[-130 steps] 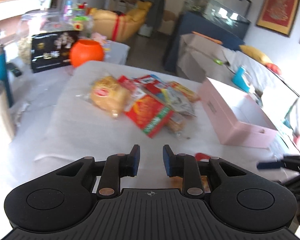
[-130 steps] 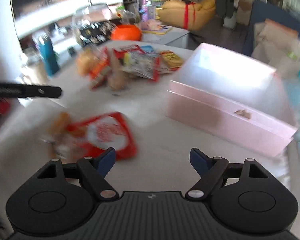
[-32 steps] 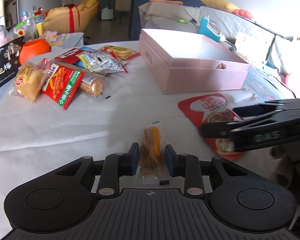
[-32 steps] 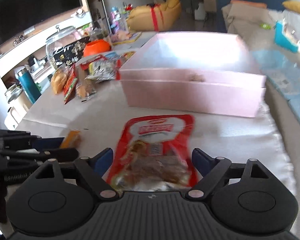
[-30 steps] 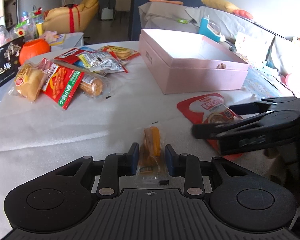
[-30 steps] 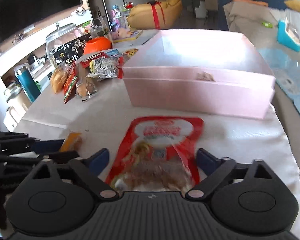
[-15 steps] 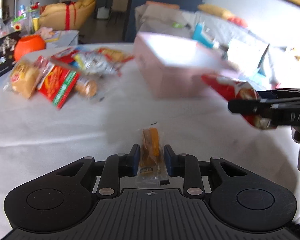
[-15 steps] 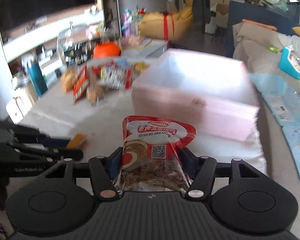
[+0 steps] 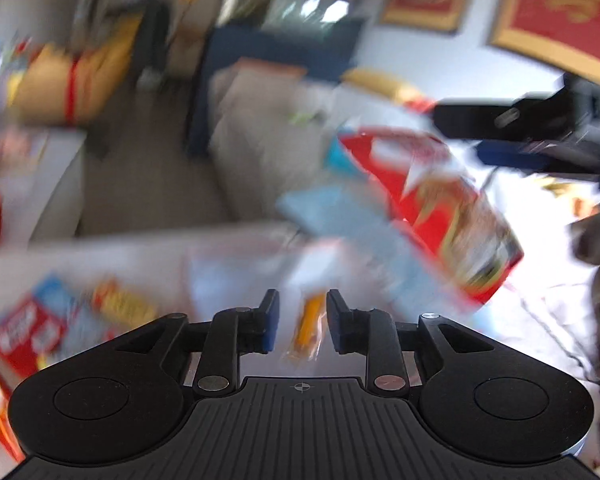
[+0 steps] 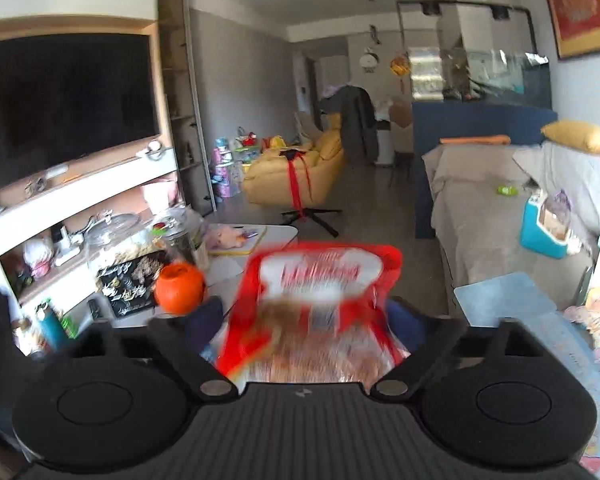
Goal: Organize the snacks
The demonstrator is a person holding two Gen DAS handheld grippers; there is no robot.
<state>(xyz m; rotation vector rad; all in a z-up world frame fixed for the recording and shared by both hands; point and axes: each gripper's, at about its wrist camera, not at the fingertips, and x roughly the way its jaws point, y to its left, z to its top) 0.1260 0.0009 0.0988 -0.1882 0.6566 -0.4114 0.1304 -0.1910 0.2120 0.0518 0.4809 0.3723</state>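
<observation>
Grippers: two, a left gripper and a right gripper
Red snack bags: one, large
Orange wrapped snacks: one, small
Loose snack packets on the table: a blurred heap, count unclear
Orange pumpkin pots: one
Glass jars: two
Yellow armchairs: one
Televisions: one
Framed red pictures: two

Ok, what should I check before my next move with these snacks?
1. Right tool clamps the red pouch: ok.
2. Pouch lifted off the table: ok.
3. Left tool grips the orange snack: cannot tell; gaps show beside it.
4. Pink box located: cannot tell; no clear sight of it in either view.
5. Left wrist view sharp enough to aim: not ok, motion-blurred.
</observation>
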